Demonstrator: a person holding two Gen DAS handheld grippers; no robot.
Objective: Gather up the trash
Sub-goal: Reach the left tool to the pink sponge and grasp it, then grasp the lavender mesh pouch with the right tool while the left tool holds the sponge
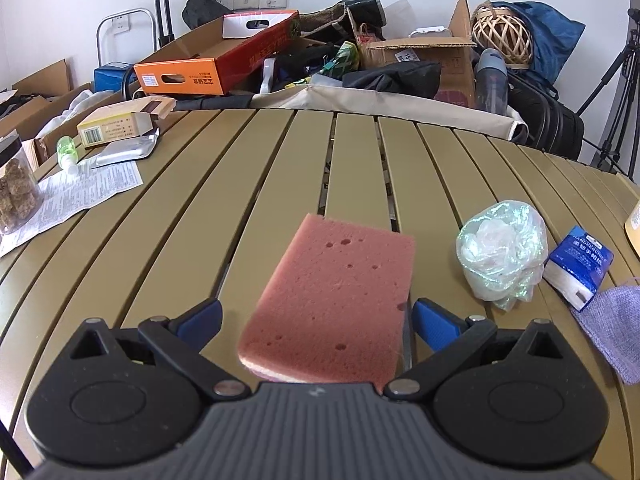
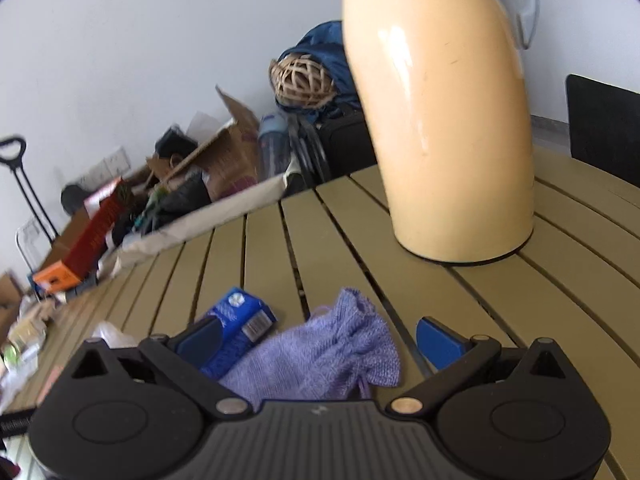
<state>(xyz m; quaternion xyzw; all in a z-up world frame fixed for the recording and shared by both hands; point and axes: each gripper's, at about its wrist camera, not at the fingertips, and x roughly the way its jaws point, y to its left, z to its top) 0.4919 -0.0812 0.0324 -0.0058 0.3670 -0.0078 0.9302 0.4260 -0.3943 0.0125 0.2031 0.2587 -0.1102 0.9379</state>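
Observation:
In the left wrist view a pink sponge point(image 1: 332, 304) lies on the slatted olive table point(image 1: 168, 240) between the fingers of my left gripper point(image 1: 320, 318), which is open. Its right pad sits close to the sponge's edge and the left pad stands apart. To the right lie a crumpled clear plastic bag point(image 1: 502, 256), a blue tissue pack point(image 1: 578, 266) and a purple knitted cloth point(image 1: 616, 328). My right gripper point(image 2: 320, 340) is open and low over the same purple cloth point(image 2: 320, 356), with the tissue pack point(image 2: 240, 320) by its left finger.
A tall beige jug point(image 2: 444, 120) stands just ahead of the right gripper. At the table's left are a printed leaflet point(image 1: 80, 196), a foil pouch point(image 1: 128, 152), a small carton point(image 1: 116, 124), a green bottle point(image 1: 66, 152) and a jar point(image 1: 16, 188). Boxes and bags crowd behind the table.

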